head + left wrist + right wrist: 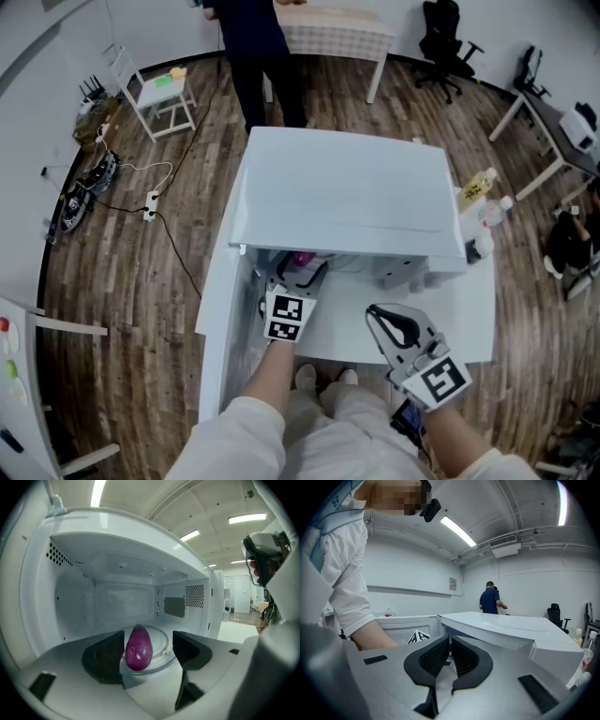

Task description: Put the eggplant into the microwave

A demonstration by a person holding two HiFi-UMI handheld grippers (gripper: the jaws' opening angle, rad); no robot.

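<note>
Lying inside microwave [117, 581], eggplant [138, 647] between parted jaws of left gripper [148, 651].

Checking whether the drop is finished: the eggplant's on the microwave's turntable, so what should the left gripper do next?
Probably draw the left gripper straight back out. The eggplant rests on the turntable inside the microwave, and the fingers stand wide apart on either side of it, not clamping it.

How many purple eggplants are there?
1. The eggplant sits on the glass plate inside the microwave, between the open jaws of the left tool. No others show, though one could be hidden elsewhere.
</note>
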